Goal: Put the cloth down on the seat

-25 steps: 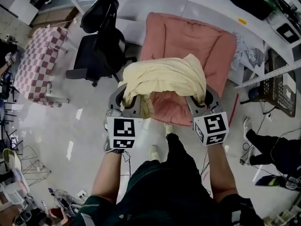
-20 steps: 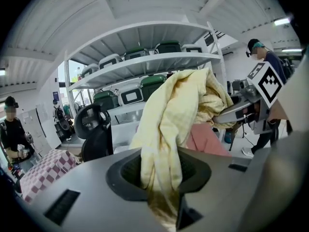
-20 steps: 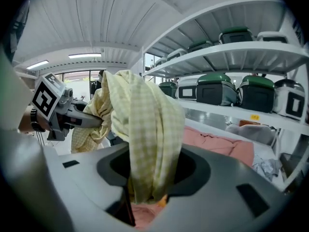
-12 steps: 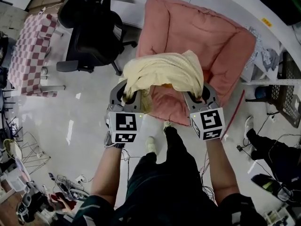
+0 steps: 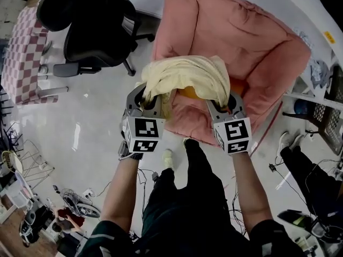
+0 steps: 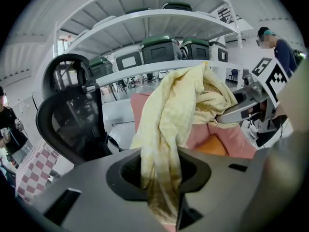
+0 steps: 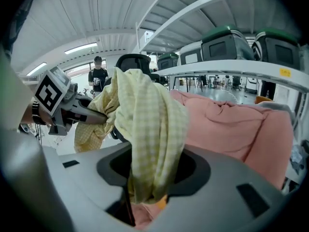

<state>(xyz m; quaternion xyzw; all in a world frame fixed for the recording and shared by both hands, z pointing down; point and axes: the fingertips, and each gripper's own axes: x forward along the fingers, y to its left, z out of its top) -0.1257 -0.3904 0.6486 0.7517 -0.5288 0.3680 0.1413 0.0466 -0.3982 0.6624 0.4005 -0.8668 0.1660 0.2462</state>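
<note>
**Cloth point(image 5: 185, 76) gripped at 2 ends above the seat point(image 5: 241, 31)**

We hold the left gripper point(image 5: 146, 101) clamped on 1 end of the pale yellow checked cloth and the right gripper point(image 5: 225, 105) clamped on the other. In each gripper view the fabric is pinched between the jaws. The cloth sags in a bunch between the 2 grippers, raised over the front of the pink seat. An orange patch point(image 5: 188, 93) shows just beneath it. To our left stand a black office chair point(image 5: 91, 31) and, farther out, a checked stool point(image 5: 21, 52).
</note>
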